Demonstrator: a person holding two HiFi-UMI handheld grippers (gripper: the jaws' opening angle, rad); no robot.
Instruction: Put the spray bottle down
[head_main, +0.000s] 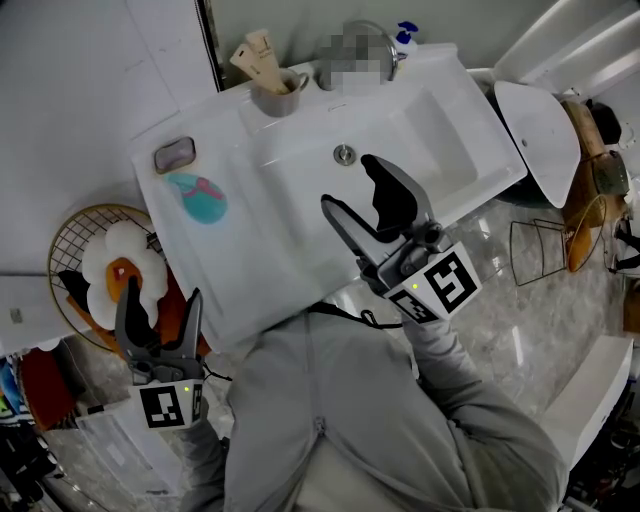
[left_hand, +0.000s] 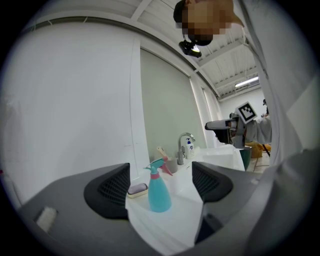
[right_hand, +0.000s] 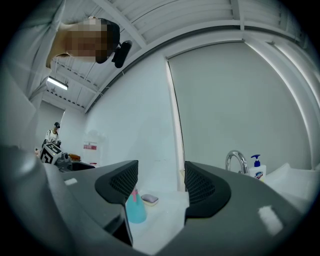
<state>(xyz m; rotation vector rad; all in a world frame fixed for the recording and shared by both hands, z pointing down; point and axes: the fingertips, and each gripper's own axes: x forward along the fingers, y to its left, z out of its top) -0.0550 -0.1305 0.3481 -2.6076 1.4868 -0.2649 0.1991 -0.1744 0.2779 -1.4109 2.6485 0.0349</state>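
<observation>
Spray bottle (head_main: 200, 197) upright on counter (head_main: 262, 250), 1 o'clock from nearer left hand-held gripper (head_main: 158, 305); it and right hand-held gripper (head_main: 352, 185) gape empty.

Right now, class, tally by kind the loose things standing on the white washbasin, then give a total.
Bottles: 2 (teal plastic spray bottle, white pump bottle with blue top)
Soap dishes: 1 (pale dish holding a pinkish bar)
Cups: 1 (grey cup of wooden sticks)
Total: 4
</observation>
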